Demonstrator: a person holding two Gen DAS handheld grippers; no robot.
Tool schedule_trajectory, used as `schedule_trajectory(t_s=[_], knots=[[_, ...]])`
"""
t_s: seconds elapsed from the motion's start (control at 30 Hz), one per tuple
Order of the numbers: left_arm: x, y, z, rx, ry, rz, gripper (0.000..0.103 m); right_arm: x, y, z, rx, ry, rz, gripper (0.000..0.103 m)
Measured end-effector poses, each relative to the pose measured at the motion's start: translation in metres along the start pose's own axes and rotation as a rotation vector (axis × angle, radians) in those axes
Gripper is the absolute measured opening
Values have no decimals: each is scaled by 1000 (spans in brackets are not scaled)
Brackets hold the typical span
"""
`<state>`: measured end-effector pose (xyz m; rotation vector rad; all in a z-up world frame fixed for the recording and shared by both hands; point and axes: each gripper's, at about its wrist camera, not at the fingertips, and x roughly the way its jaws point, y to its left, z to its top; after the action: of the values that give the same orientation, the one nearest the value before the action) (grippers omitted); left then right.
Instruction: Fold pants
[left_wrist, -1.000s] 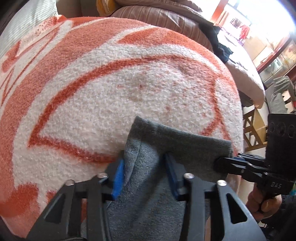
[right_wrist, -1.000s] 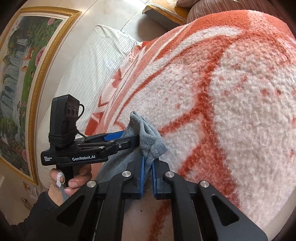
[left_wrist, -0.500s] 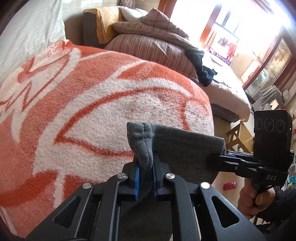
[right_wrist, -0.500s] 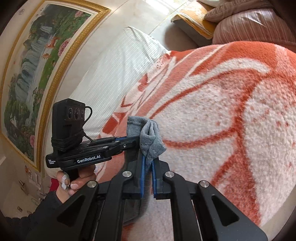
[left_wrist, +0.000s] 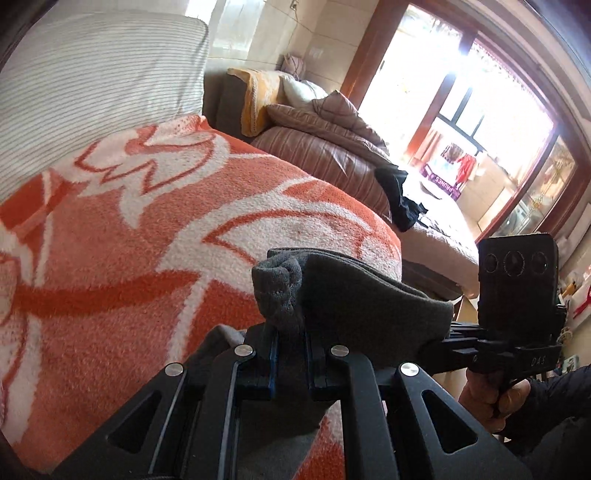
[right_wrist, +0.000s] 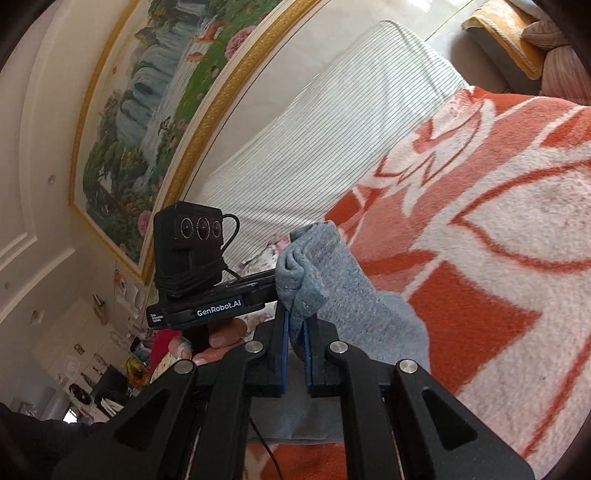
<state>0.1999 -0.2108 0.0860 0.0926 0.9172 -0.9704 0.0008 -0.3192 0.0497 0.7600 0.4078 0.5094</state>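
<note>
The grey pants (left_wrist: 369, 302) hang by one edge stretched between my two grippers, lifted above the orange and white blanket (left_wrist: 129, 258). My left gripper (left_wrist: 290, 354) is shut on a bunched corner of the pants. My right gripper (right_wrist: 294, 354) is shut on the other bunched corner of the pants (right_wrist: 332, 280). The right gripper shows at the right of the left wrist view (left_wrist: 458, 343); the left gripper shows at the left of the right wrist view (right_wrist: 258, 284). The rest of the pants drops below the fingers, out of sight.
The blanket (right_wrist: 498, 258) covers a sofa with a striped white back cushion (right_wrist: 332, 129). A brown quilt (left_wrist: 332, 147) and dark clothes (left_wrist: 402, 199) lie at the far end. A framed painting (right_wrist: 166, 92) hangs on the wall.
My left gripper has shut on the pants corner. Both grippers have risen and tilted up, lifting the stretched edge off the blanket.
</note>
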Motion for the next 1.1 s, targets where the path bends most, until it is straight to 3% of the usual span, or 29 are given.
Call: schedule_trajectory(t_s=[0.47, 0.77, 1.1], knots=[[-90, 91, -115, -238, -106, 62, 9, 128, 60, -69, -85, 282, 107, 8], [-79, 149, -186, -382, -49, 72, 10, 190, 43, -117, -62, 433, 77, 7], [-84, 178, -224, -486, -11, 93, 19, 211, 27, -139, -38, 522, 60, 12]])
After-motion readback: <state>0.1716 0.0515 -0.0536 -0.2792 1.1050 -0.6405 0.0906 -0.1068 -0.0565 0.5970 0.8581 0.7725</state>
